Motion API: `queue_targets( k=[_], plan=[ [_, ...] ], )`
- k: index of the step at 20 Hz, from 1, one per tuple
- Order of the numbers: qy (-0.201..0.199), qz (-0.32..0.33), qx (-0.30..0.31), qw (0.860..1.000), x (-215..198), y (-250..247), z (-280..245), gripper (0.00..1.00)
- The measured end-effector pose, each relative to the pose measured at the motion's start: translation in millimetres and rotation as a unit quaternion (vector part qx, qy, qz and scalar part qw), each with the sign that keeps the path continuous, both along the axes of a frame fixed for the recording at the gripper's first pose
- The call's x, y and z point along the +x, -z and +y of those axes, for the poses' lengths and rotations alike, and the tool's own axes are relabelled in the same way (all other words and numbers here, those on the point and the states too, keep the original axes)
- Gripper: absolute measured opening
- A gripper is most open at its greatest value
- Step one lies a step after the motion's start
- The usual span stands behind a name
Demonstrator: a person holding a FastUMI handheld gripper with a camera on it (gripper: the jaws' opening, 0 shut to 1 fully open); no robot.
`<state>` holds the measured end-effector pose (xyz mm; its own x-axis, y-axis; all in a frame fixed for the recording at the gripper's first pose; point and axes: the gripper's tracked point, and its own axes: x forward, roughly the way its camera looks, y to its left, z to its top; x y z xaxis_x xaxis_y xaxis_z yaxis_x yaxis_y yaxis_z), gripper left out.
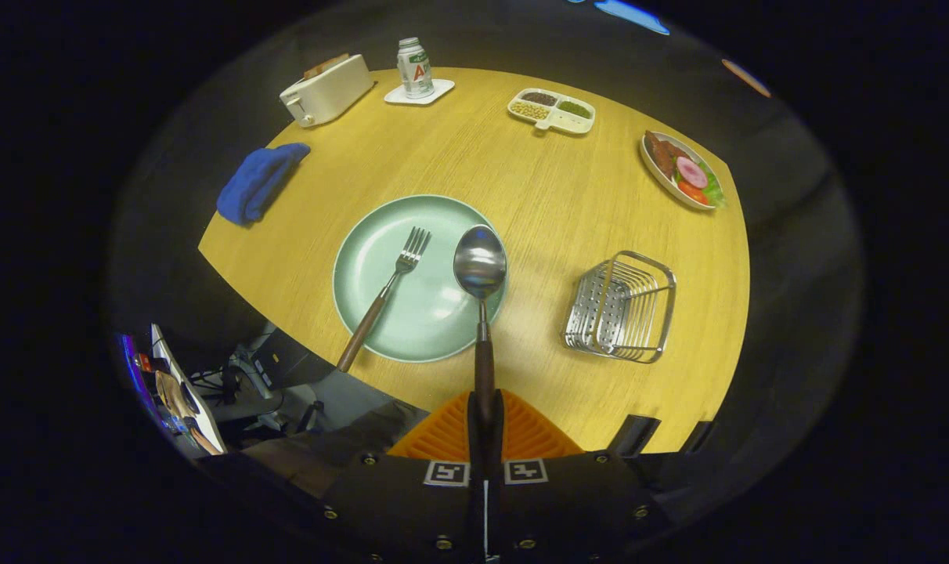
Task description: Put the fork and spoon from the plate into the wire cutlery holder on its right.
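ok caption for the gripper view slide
Hand-held gripper shut on the spoon above the green plate; fork on the plate, wire cutlery holder at right.

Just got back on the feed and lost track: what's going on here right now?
The gripper is shut on the spoon, holding its handle with the bowl out ahead over the plate's right edge. The fork lies on the plate, handle sticking out past the rim towards the gripper. The cutlery holder stands to the plate's right with nothing in it. So neither piece is in yet.
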<state>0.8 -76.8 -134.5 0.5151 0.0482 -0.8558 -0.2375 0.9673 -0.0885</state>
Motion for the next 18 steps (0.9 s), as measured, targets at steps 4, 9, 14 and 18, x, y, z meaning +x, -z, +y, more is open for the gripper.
queue_targets(
  k=[4, 9, 14, 18],
  plan=[
    [0.001, 0.012, -0.010, 1.000, -11.8, -19.0, -36.6, 0.02],
    [0.017, 0.037, -0.026, 0.999, -18.6, -29.2, -79.3, 0.02],
    [0.036, 0.083, -0.031, 0.995, -11.5, -20.5, -108.7, 0.02],
    [0.045, 0.123, -0.027, 0.991, 3.1, -11.7, -115.9, 0.02]
  ],
)
